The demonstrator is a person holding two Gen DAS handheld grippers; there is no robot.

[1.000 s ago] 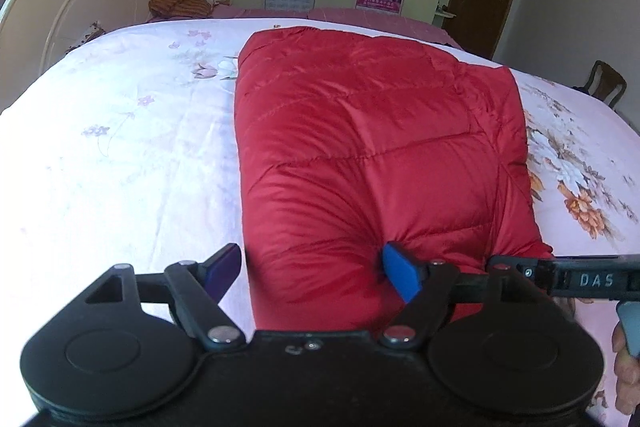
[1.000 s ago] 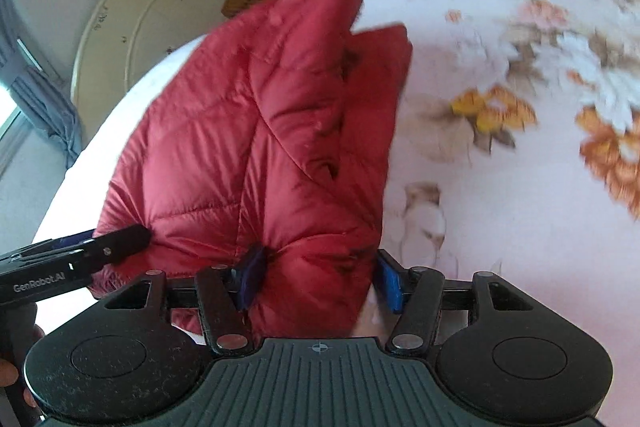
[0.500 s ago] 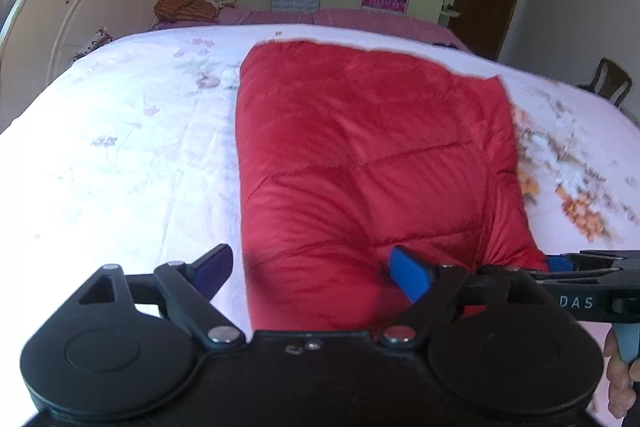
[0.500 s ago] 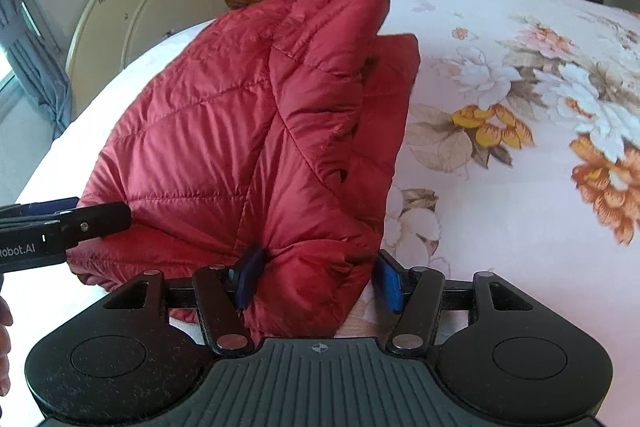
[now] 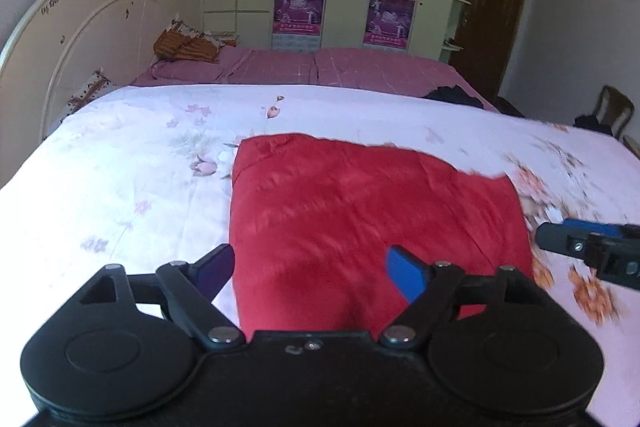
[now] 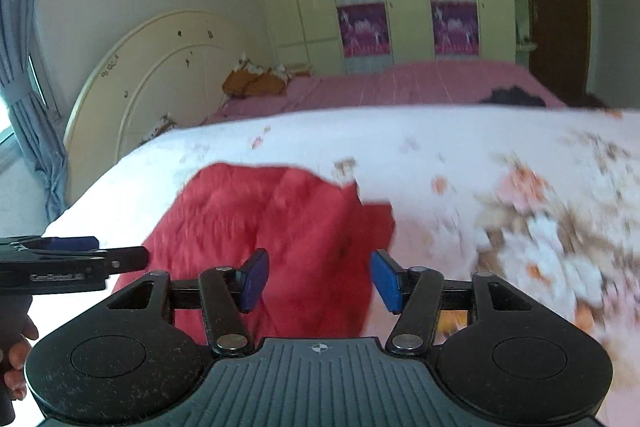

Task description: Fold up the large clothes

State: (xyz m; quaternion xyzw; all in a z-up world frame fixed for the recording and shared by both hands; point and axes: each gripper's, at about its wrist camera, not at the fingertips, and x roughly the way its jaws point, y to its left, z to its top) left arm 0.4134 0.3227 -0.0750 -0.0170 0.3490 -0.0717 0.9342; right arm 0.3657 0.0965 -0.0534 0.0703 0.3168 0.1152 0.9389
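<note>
You've let go and pulled both claws back: your right claw and left claw now gape empty above the red jacket, folded flat on the bed.

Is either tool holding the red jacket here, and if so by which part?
Nothing is held. The left tool and right tool are both open above the folded red jacket.

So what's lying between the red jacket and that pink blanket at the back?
Only bare floral bedsheet between red jacket and pink blanket, in the left wrist view.
</note>
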